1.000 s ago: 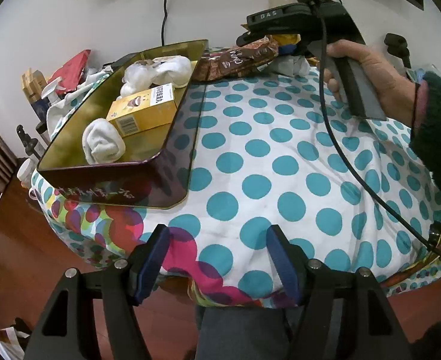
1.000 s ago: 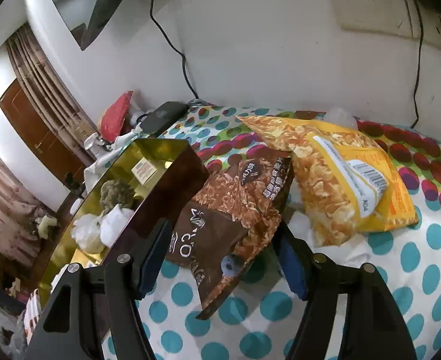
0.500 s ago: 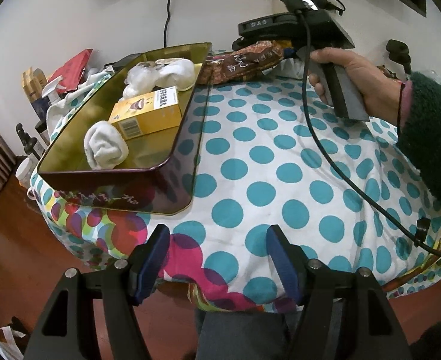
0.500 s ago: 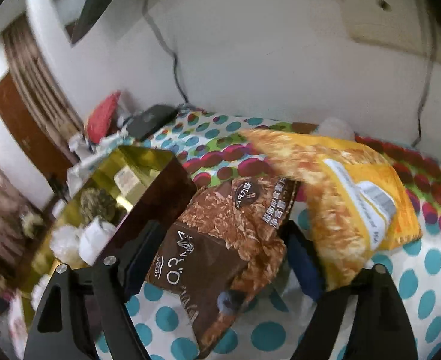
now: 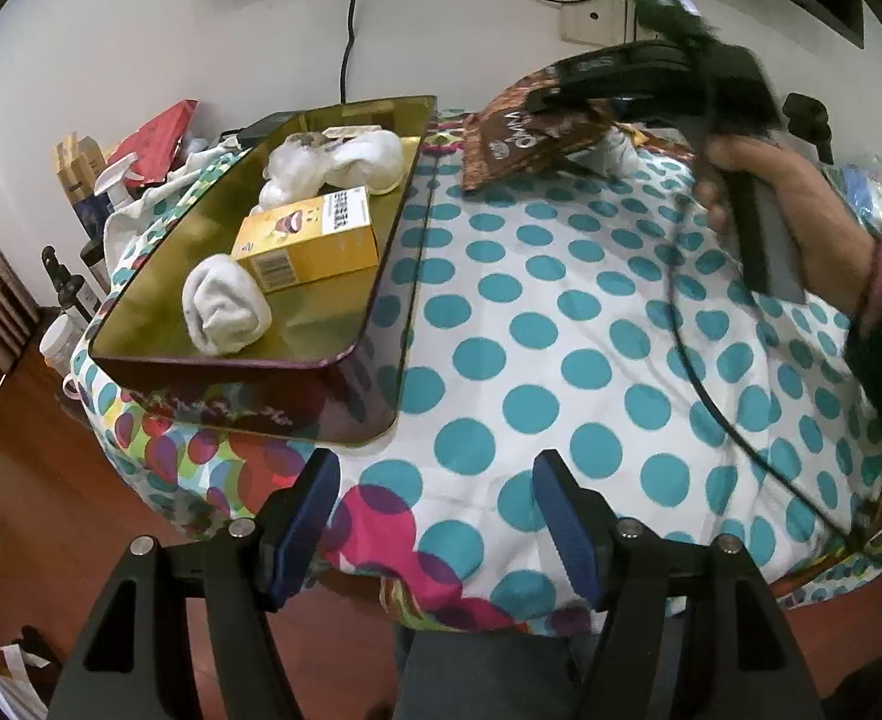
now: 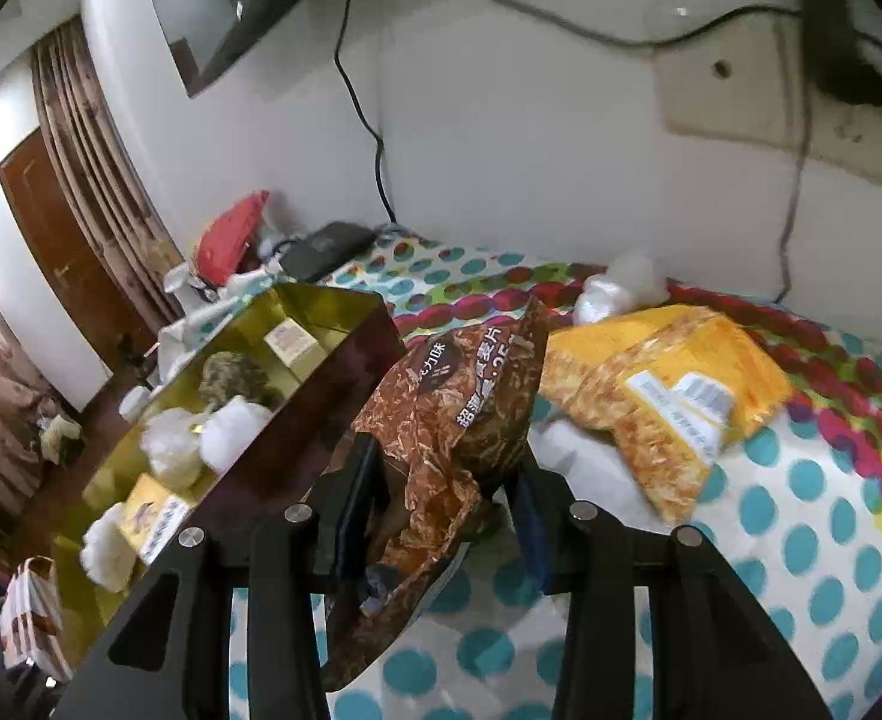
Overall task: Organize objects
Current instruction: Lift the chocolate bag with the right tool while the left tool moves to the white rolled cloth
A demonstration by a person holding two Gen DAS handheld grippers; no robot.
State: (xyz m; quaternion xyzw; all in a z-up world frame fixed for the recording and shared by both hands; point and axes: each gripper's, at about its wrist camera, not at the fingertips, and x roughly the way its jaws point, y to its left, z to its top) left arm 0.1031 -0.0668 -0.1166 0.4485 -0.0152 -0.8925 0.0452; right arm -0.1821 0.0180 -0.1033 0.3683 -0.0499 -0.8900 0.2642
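The right gripper (image 6: 441, 504) has just been closing its jaws, which now clamp the crumpled brown snack bag (image 6: 459, 414); a second ago the bag lay flat between wide jaws, and now it hangs lifted, seemingly clear of the polka-dot worktop (image 5: 561, 312), beside the gold tin tray (image 5: 243, 354); the yellow snack bag (image 6: 669, 384) lies behind; the left gripper (image 5: 435, 510) hovers with jaws apart, empty, unchanged.
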